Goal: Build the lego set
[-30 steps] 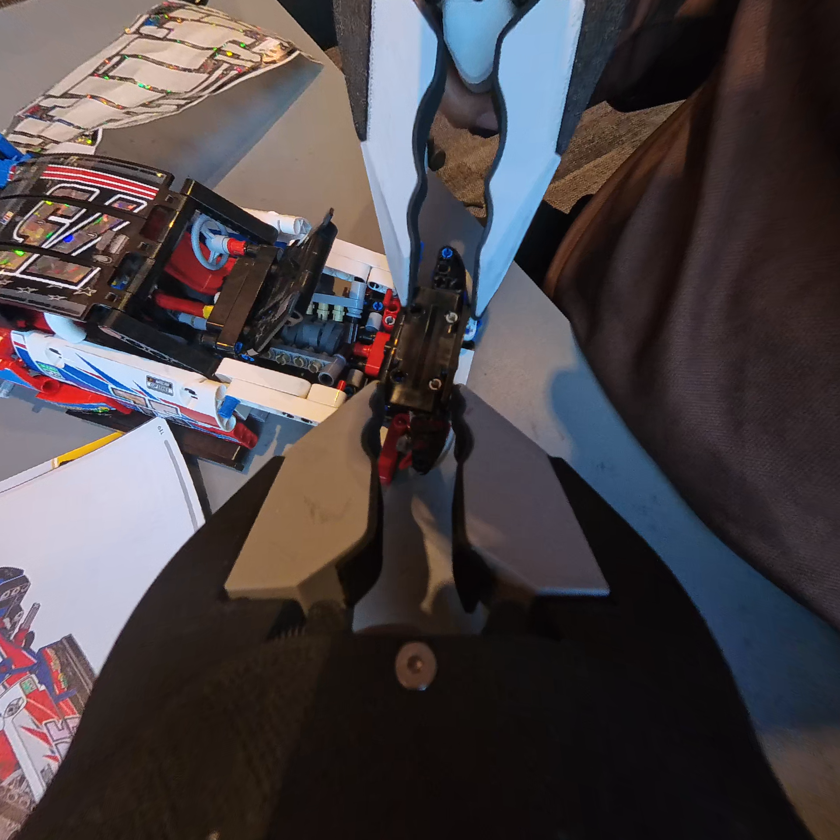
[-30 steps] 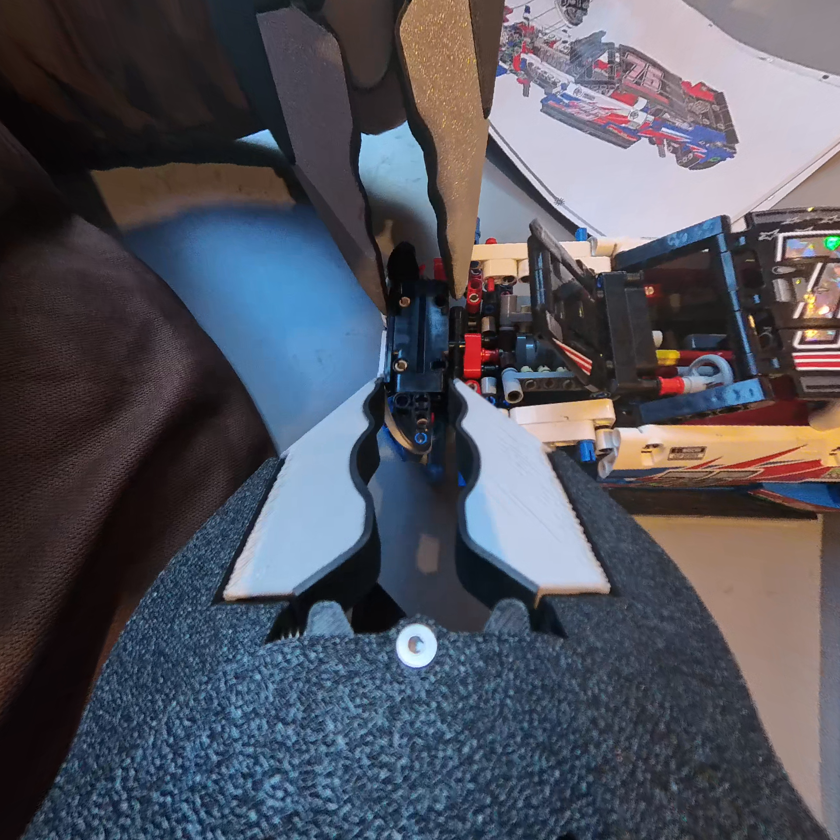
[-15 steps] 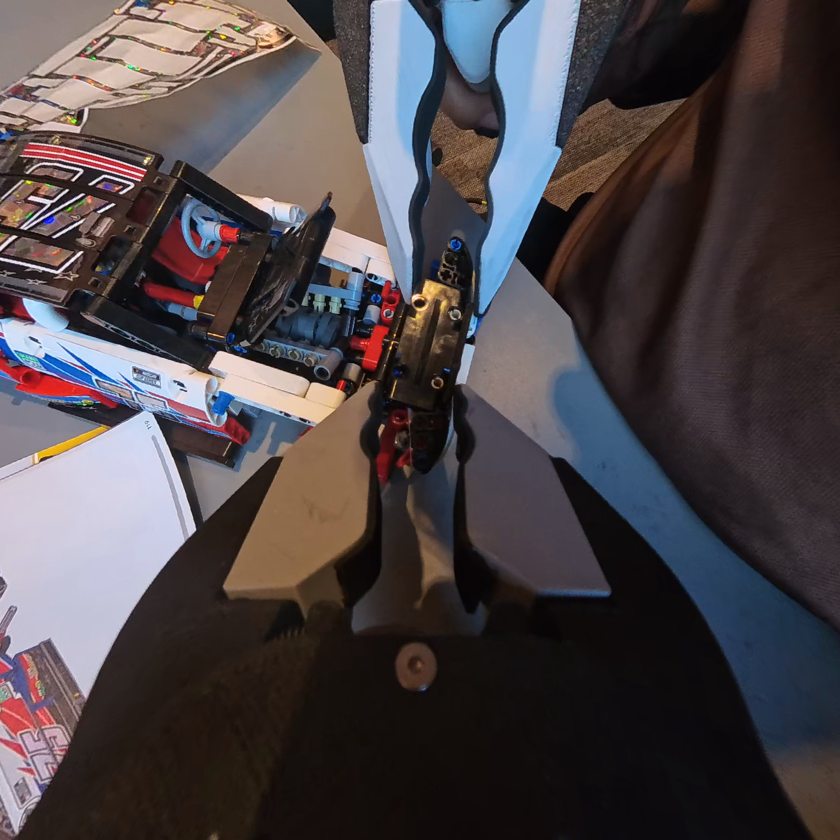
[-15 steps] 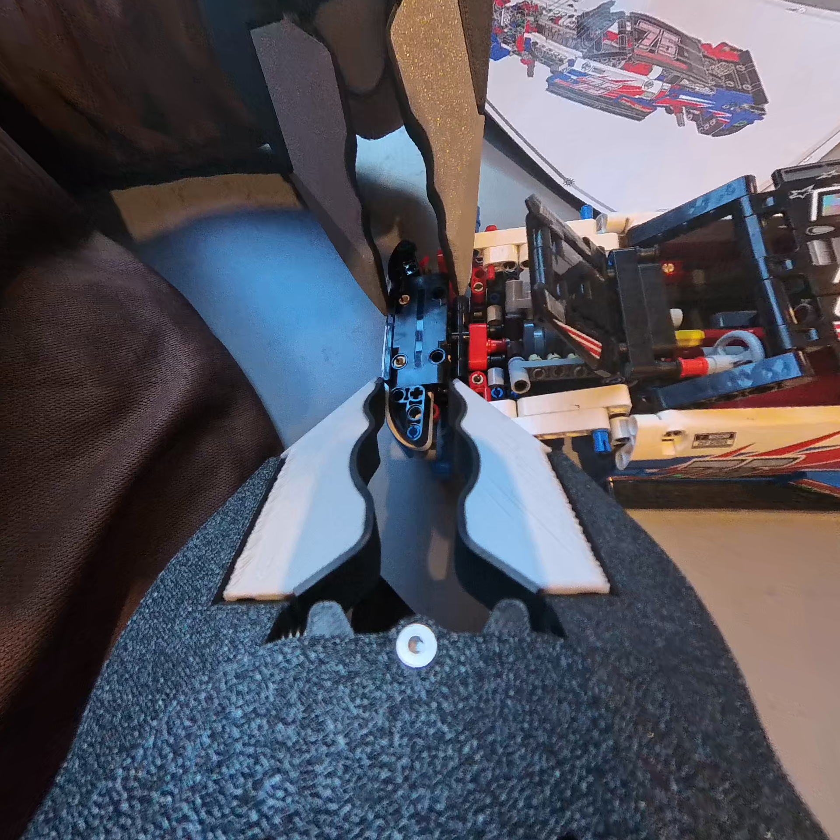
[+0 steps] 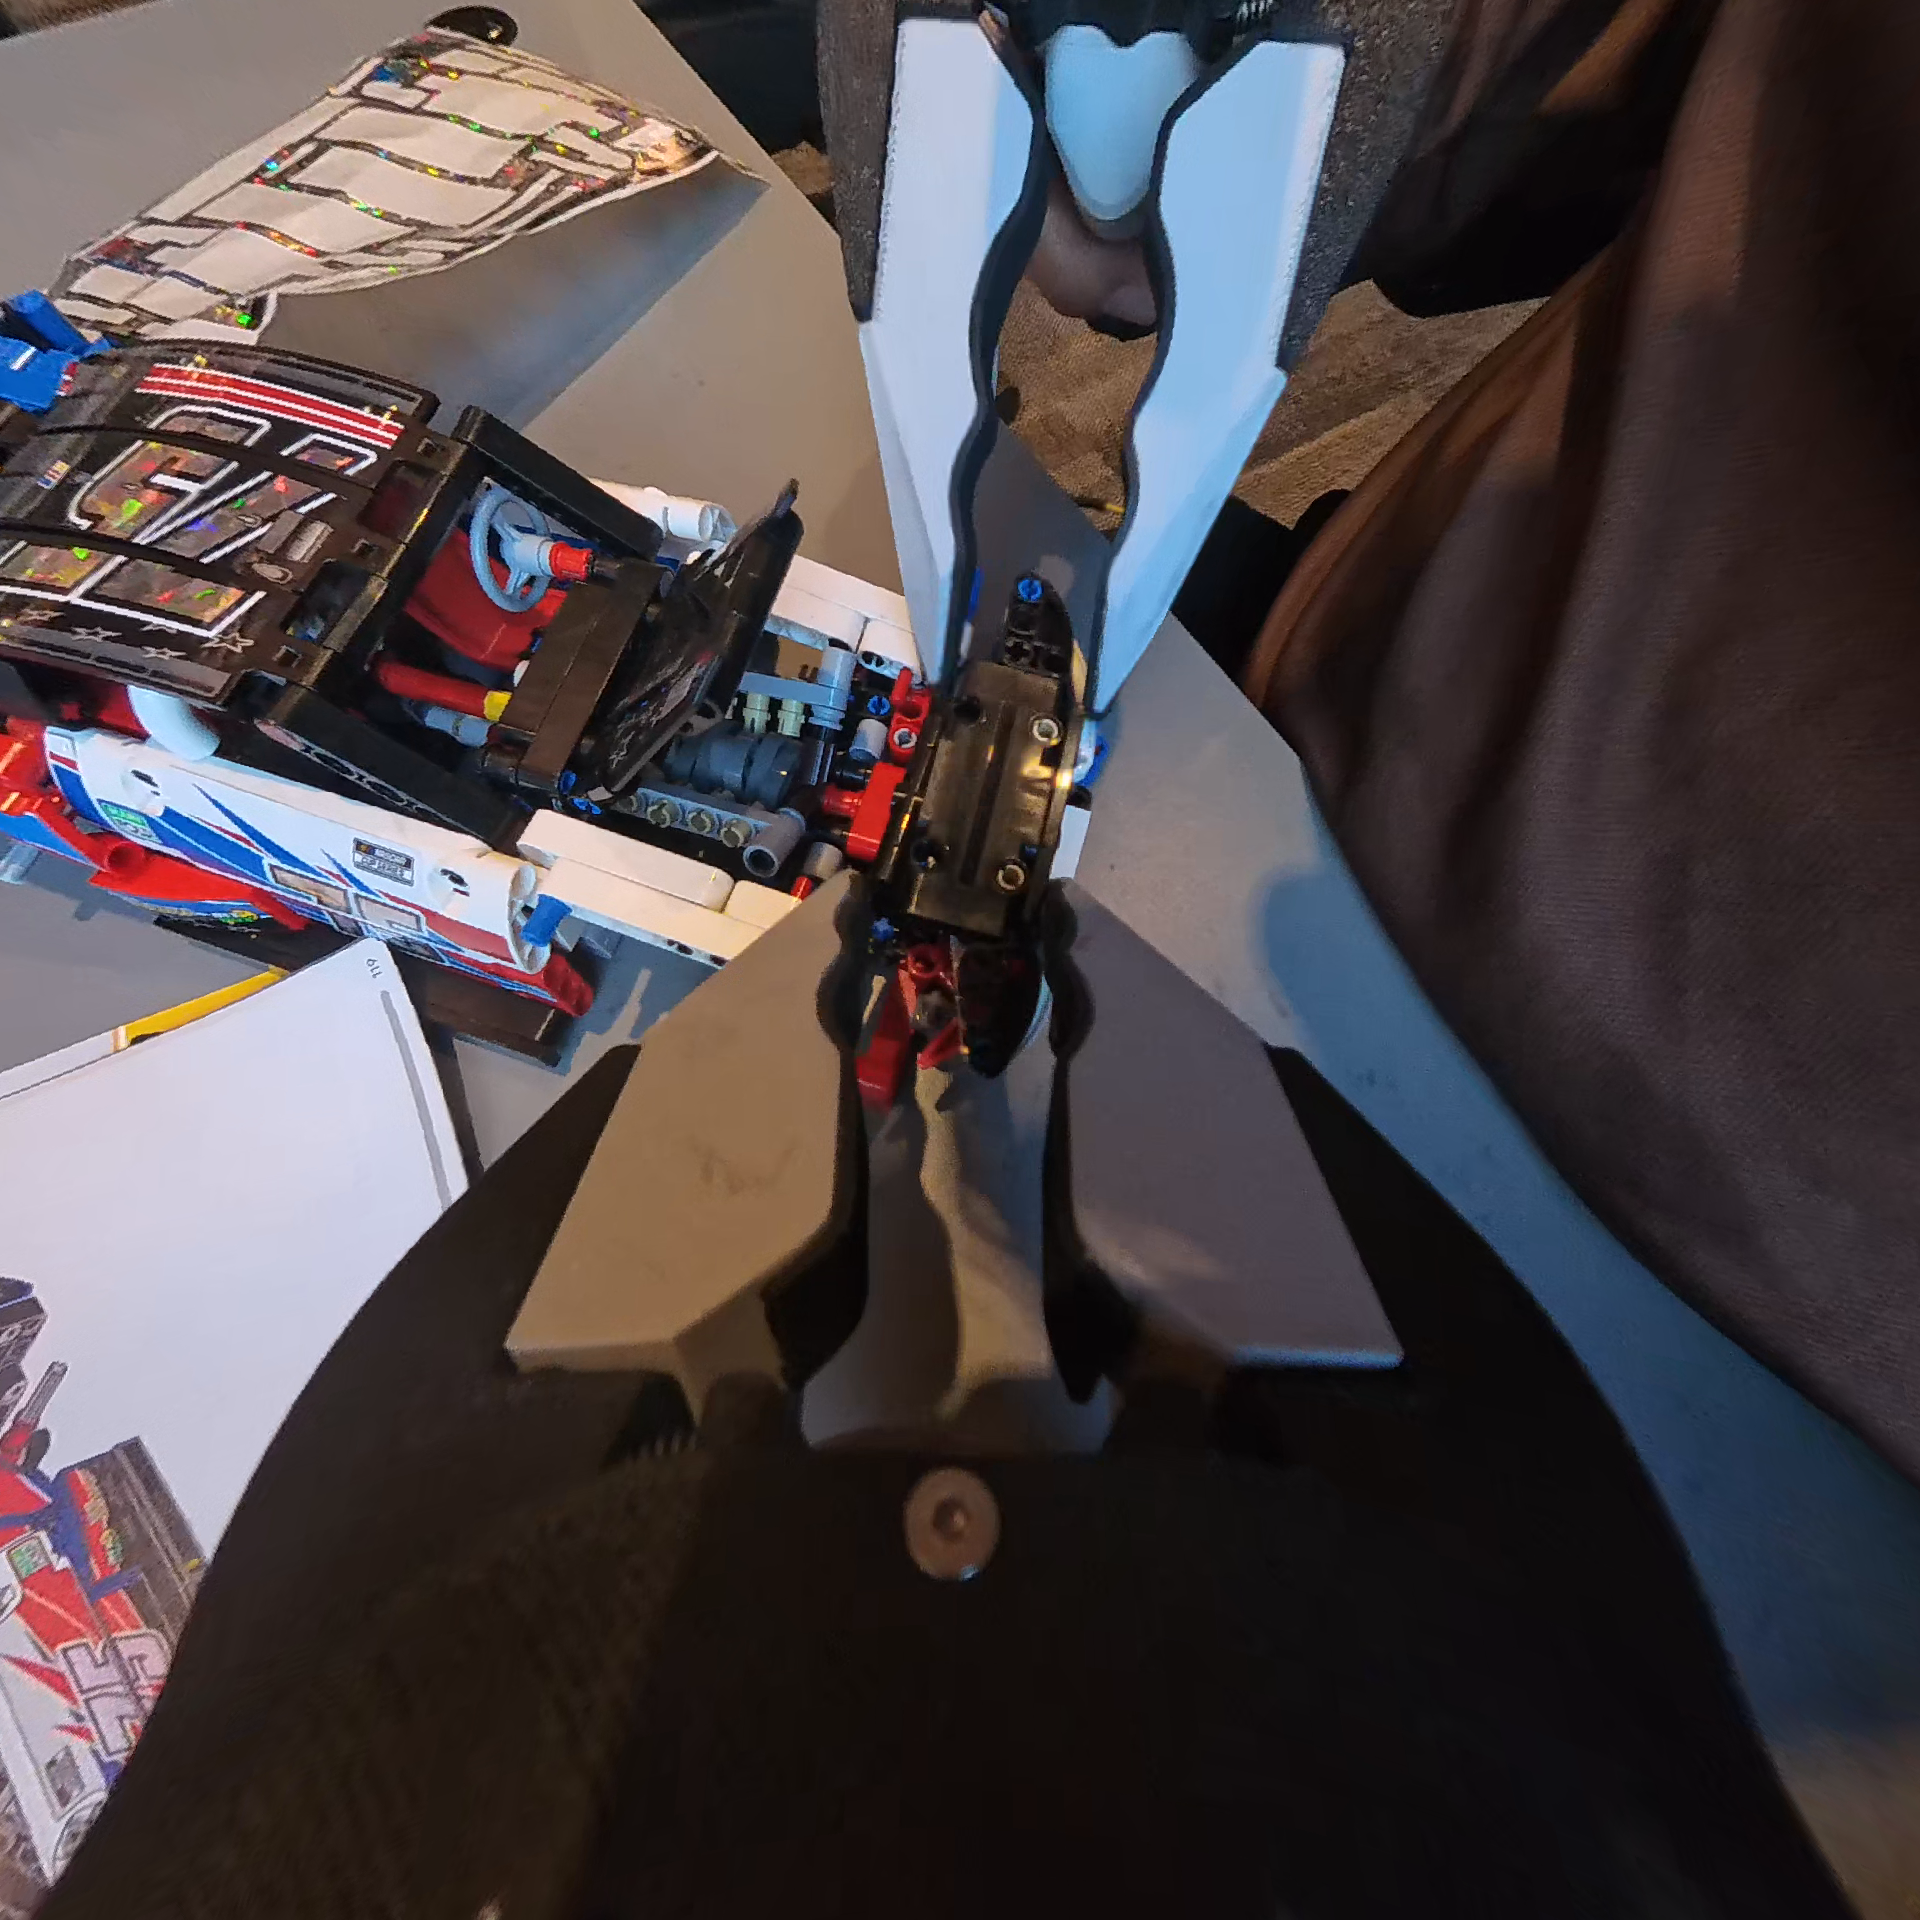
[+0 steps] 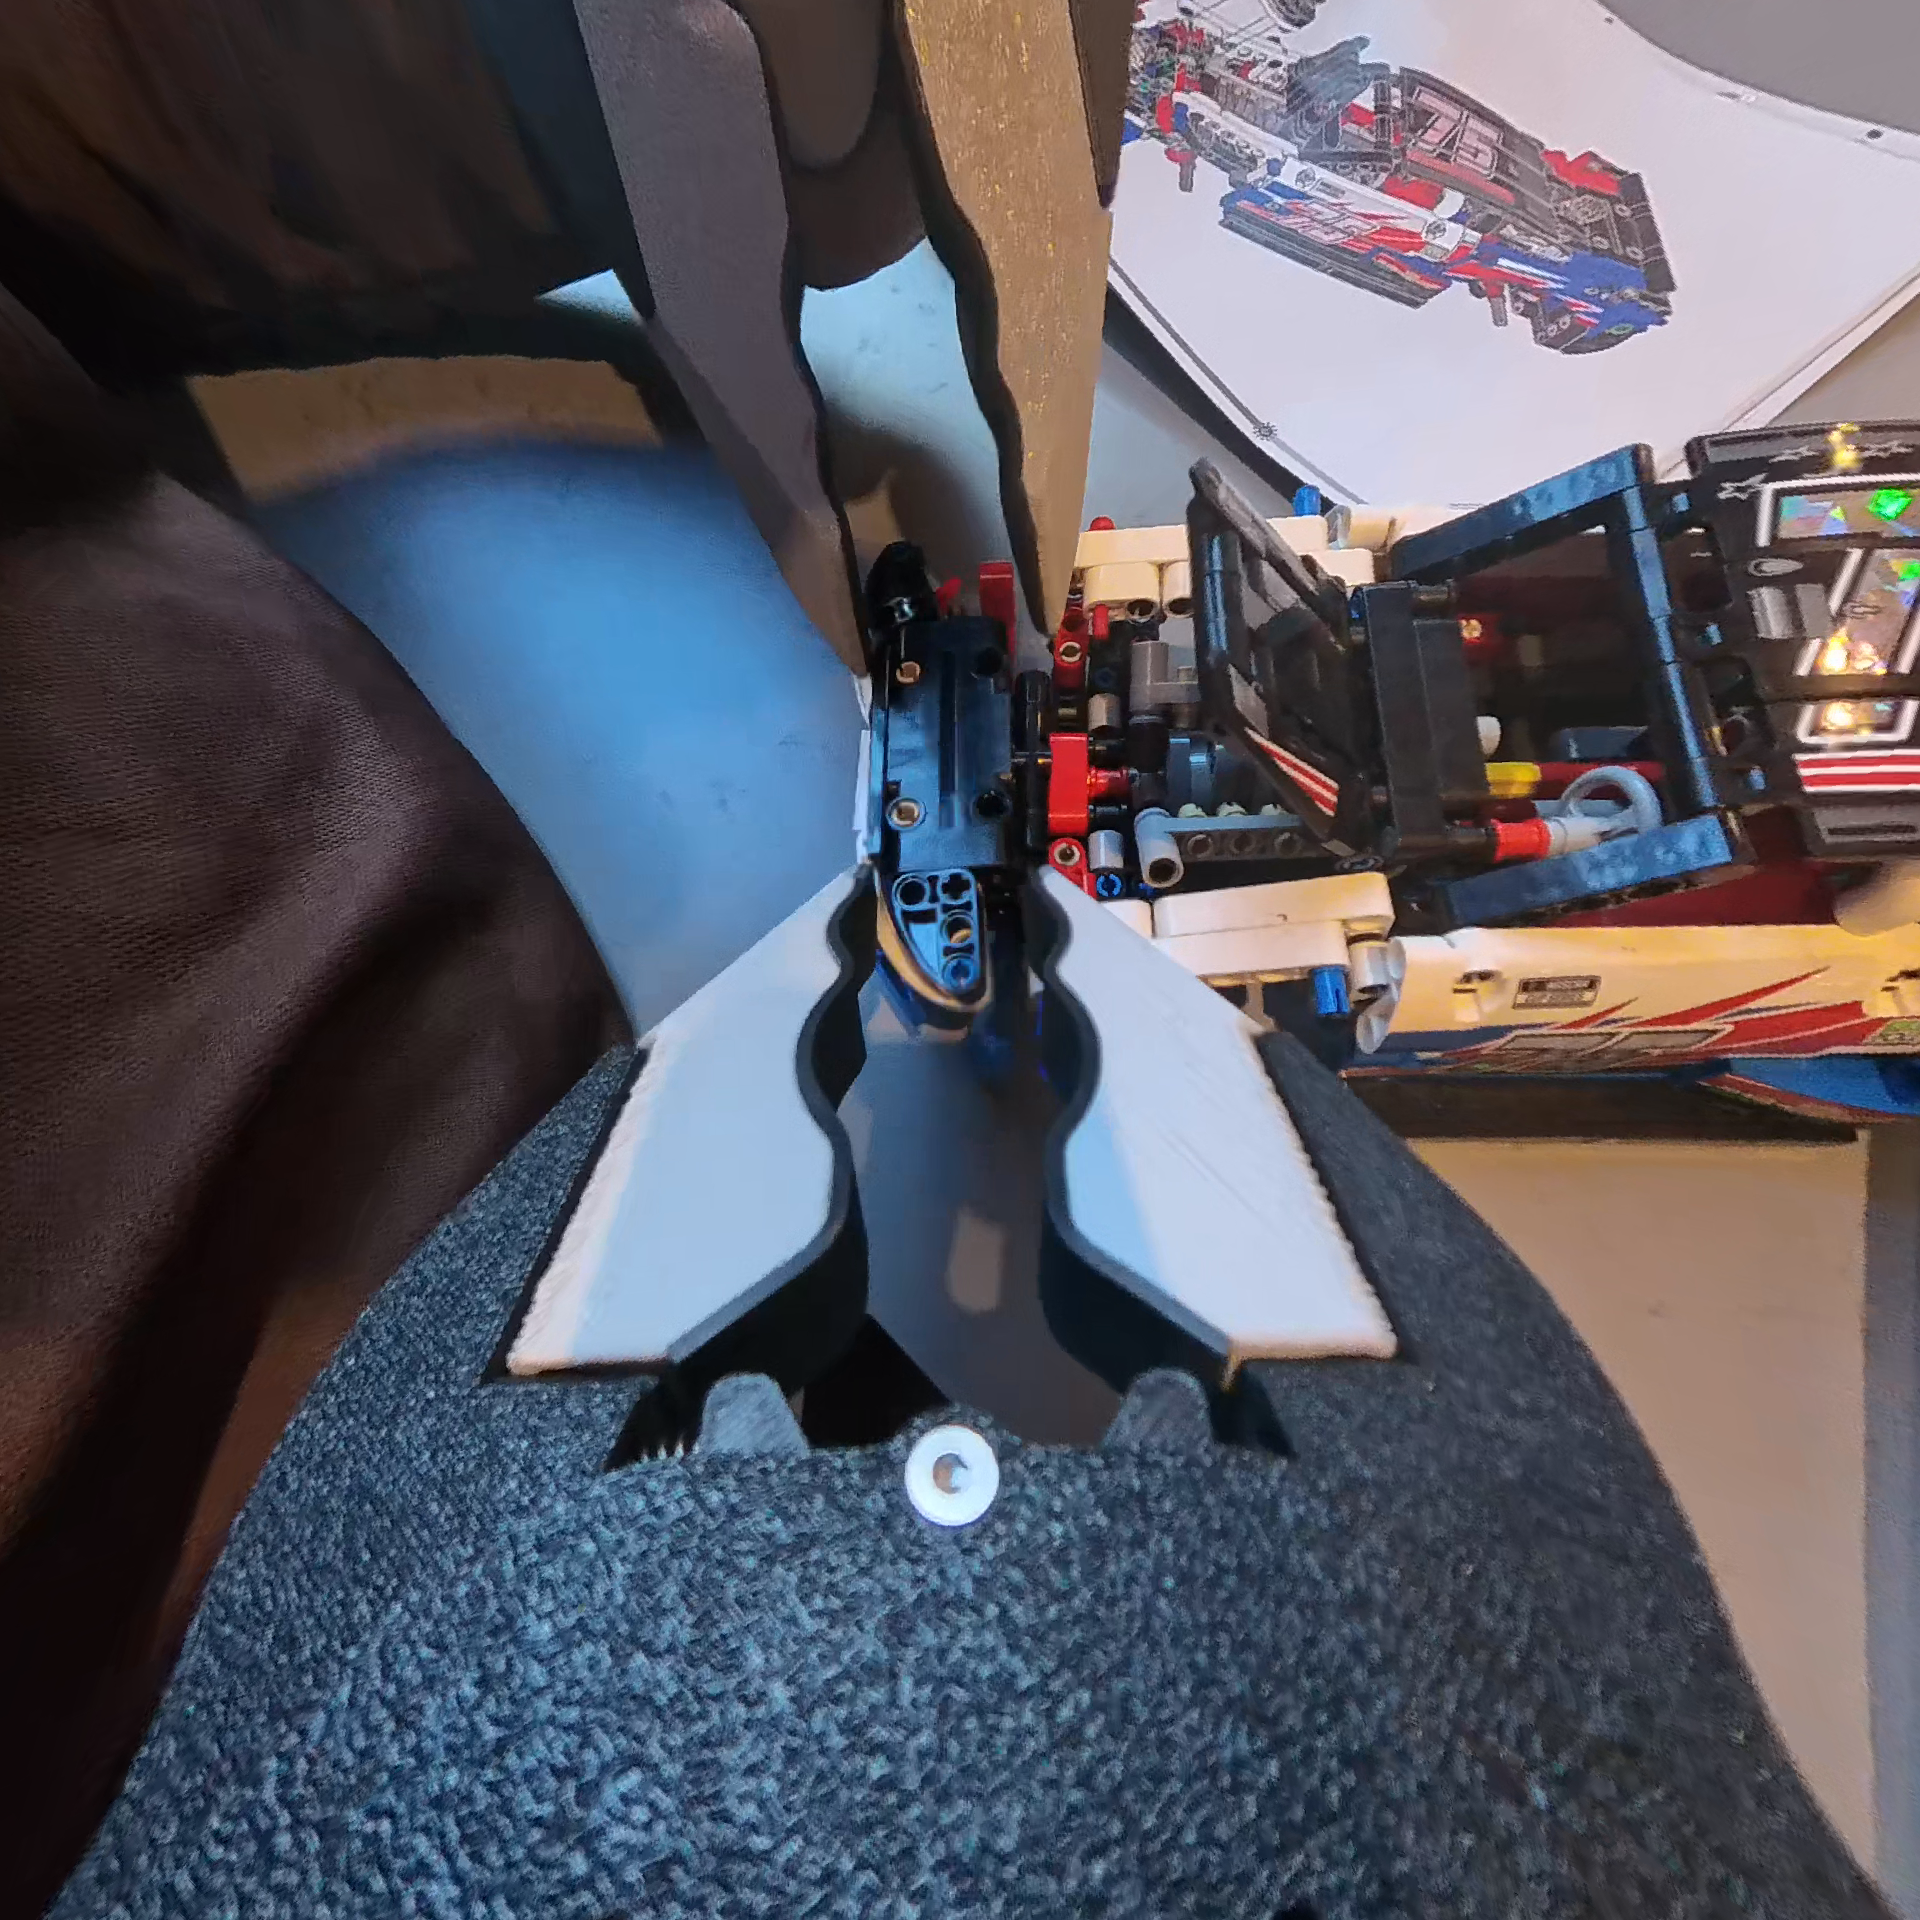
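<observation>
Left gripper (image 5: 951, 914): jaws clamped on the near end of the black nose assembly (image 5: 982, 800), tips at 12 o'clock from the gripper's dark body in the left wrist view; seen again from the far side in the right wrist view (image 6: 951, 634), reaching down from 12 o'clock.

Right gripper (image 6: 948, 883): jaws clamped on the opposite end of the same black nose assembly (image 6: 945, 758); in the left wrist view (image 5: 1023, 686) white fingers (image 5: 925, 312) coming down from 12 o'clock onto the piece.

Black nose assembly: held crosswise between the two grippers, pressed against the front end of the lego car (image 5: 343, 727); red connectors (image 5: 883, 800) at the joint touching it; whether fully seated, cannot tell.

Lego car: lying on the grey desk (image 5: 644, 353), stretching toward 9 o'clock in the left wrist view and toward 3 o'clock in the right wrist view (image 6: 1507, 790); white sides with blue and red stripes, black roof (image 5: 197, 530) with shiny stickers, steering wheel (image 5: 509, 545) and red seat visible in the open cabin, grey engine parts behind the nose.

Instruction booklet (image 5: 208, 1174): open on the desk at 8 o'clock in the left wrist view, just beside the car; at 1 o'clock in the right wrist view (image 6: 1455, 229), printed with a picture of the car.

Sticker sheet (image 5: 364, 177): on the desk at 11 o'clock in the left wrist view, beyond the car, mostly emptied outlines.

Person's dark brown clothing (image 5: 1662, 727): filling the 3 o'clock side of the left wrist view, near the desk edge.
</observation>
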A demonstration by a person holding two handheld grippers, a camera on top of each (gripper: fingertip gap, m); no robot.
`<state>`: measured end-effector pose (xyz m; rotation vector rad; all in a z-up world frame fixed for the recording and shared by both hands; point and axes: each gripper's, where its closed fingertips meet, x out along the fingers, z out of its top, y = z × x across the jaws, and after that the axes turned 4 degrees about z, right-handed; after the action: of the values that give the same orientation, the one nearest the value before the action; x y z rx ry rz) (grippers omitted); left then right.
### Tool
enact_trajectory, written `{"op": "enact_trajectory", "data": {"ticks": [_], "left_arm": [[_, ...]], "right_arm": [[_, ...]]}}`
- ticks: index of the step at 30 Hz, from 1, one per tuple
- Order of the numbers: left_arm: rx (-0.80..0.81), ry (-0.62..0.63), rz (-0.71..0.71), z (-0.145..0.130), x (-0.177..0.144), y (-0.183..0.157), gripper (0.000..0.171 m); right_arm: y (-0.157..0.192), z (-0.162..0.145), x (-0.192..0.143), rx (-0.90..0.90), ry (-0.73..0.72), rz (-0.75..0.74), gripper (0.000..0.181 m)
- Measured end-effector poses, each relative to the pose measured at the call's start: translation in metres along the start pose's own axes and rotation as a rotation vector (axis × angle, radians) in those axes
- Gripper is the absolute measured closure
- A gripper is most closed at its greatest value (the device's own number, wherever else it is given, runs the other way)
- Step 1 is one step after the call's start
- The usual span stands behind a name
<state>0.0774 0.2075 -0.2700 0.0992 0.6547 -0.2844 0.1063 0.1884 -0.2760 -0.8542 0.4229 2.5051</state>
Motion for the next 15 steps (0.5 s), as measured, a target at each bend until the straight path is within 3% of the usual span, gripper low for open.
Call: {"op": "enact_trajectory", "data": {"ticks": [8,15], "left_arm": [[0.005,-0.013,0.034,0.006,-0.009,0.002,0.141],[0.027,-0.016,0.150,0.018,-0.029,-0.002,0.138]], "right_arm": [[-0.002,-0.005,-0.013,-0.023,0.003,-0.041,0.151],[-0.007,-0.012,-0.027,-0.057,-0.003,-0.105,0.151]]}}
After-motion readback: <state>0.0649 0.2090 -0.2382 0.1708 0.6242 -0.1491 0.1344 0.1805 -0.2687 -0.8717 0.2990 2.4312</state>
